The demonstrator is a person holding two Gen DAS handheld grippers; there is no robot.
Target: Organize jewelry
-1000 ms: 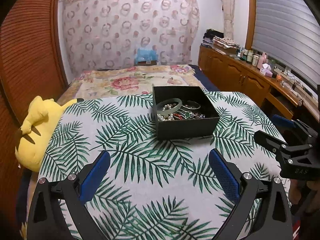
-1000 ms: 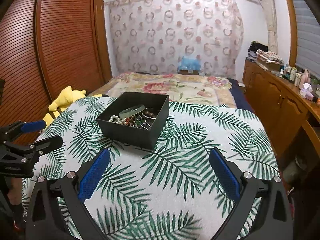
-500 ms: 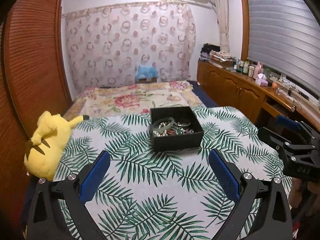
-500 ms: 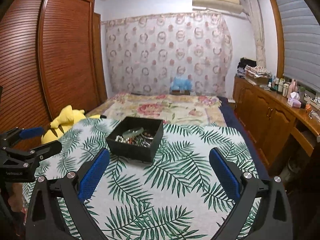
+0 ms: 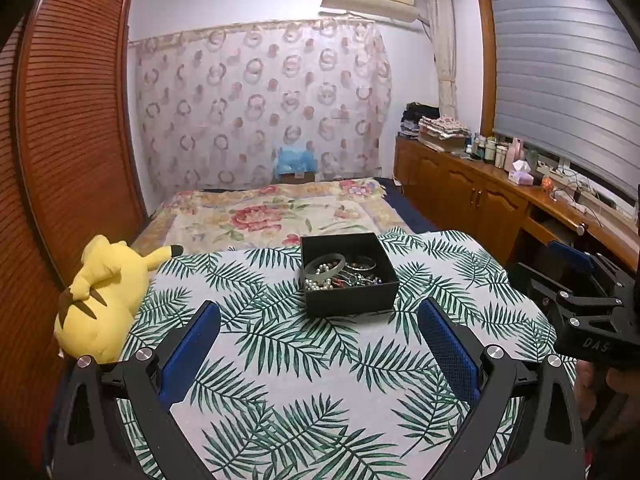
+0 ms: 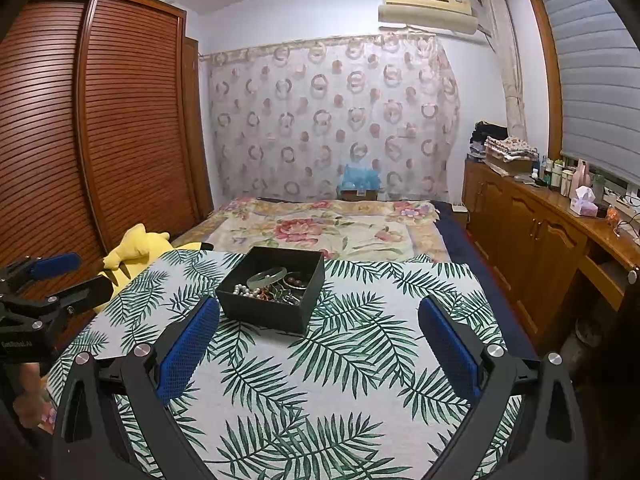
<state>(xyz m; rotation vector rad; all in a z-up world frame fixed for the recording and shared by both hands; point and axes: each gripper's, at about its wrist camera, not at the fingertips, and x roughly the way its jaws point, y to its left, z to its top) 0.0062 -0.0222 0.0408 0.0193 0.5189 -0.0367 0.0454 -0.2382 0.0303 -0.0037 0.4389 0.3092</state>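
Note:
A black open box (image 5: 352,300) stands on the palm-leaf tablecloth (image 5: 280,360), far side of the table. It holds jewelry (image 5: 340,274): a pale green bangle, a pearl strand, metal bangles, red beads. The box also shows in the right wrist view (image 6: 264,312). My left gripper (image 5: 318,350) is open and empty, well back from the box. My right gripper (image 6: 318,350) is open and empty, also back from the box. Each gripper shows at the edge of the other's view: the right one (image 5: 576,280) and the left one (image 6: 52,276).
A yellow plush toy (image 5: 100,300) lies at the table's left edge. A bed with a floral cover (image 5: 280,212) lies beyond the table. A wooden cabinet with bottles and a tissue box (image 5: 500,196) runs along the right. A slatted wardrobe (image 6: 100,140) stands left.
Both grippers have drawn back and tilted up from the box, so it looks smaller and more of the room shows. Both stay open and empty.

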